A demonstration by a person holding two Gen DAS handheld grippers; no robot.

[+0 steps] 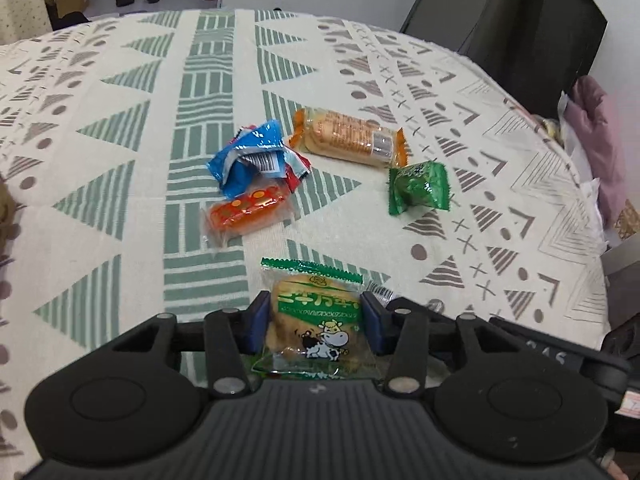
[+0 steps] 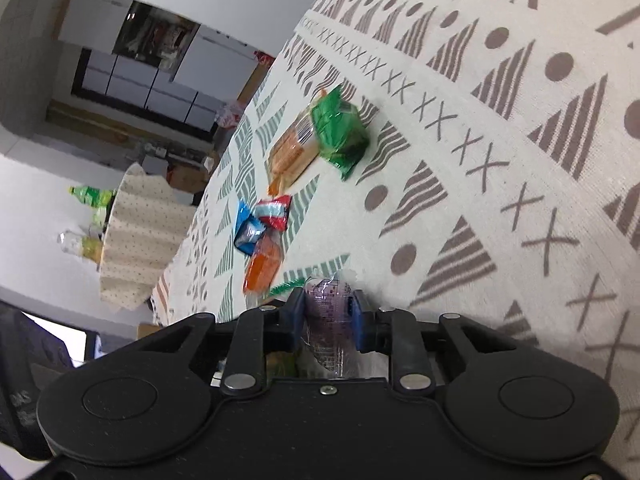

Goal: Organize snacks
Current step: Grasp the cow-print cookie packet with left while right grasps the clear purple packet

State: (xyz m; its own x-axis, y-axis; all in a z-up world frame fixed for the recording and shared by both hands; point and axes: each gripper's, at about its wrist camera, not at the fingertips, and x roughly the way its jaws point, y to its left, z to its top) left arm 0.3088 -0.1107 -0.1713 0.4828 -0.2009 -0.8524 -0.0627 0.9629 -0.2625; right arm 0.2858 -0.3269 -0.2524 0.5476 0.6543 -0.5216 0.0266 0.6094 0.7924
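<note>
In the left wrist view, the left gripper [image 1: 315, 326] at lower centre has its blue pads pressed against both sides of a clear cow-print snack packet [image 1: 318, 320] with a green serrated top edge. Beyond it, mid-frame on the patterned tablecloth [image 1: 120, 128], lie an orange wrapped snack [image 1: 248, 210], a crumpled blue wrapper [image 1: 250, 156] just above and touching it, a long orange-ended biscuit pack [image 1: 348, 138] toward the upper centre, and a green wrapped candy [image 1: 418, 188] to the right, just beside the biscuit pack's end.

In the right wrist view, tilted so the table climbs toward the upper right, the right gripper [image 2: 327, 312] at lower centre is clamped on a clear packet with purple print [image 2: 328, 306]. The other snacks run in a line from the centre of the frame upward: orange snack, blue wrapper with a red-and-white wrapper [image 2: 276, 210] beside it, biscuit pack, green candy. Bottles [image 2: 86, 220] stand blurred at far left.
</note>
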